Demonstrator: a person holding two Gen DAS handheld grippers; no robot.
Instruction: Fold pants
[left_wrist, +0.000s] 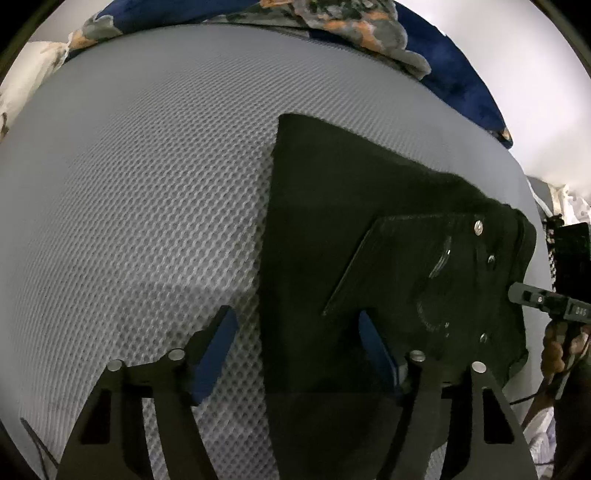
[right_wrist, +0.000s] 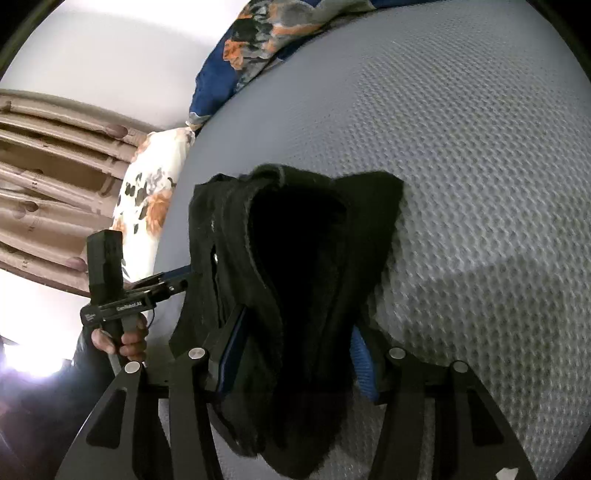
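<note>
The black pants (left_wrist: 354, 229) lie folded on a grey textured mattress (left_wrist: 147, 184). In the left wrist view my left gripper (left_wrist: 299, 332) is open, its blue-padded fingers (left_wrist: 218, 347) wide apart, straddling the pants' left edge just above the mattress. The right gripper (left_wrist: 532, 299) shows at the pants' right edge. In the right wrist view my right gripper (right_wrist: 291, 354) has a bunched fold of the pants (right_wrist: 295, 258) between its fingers, raised off the mattress (right_wrist: 480, 184); the cloth hides the fingertips. The left gripper (right_wrist: 162, 284) shows at the left, touching the pants.
A blue floral blanket (left_wrist: 332, 22) lies bunched at the mattress's far edge. A floral pillow (right_wrist: 147, 192) sits past the mattress edge, with brown curtains (right_wrist: 48, 177) behind. A white wall (left_wrist: 517, 74) is beyond.
</note>
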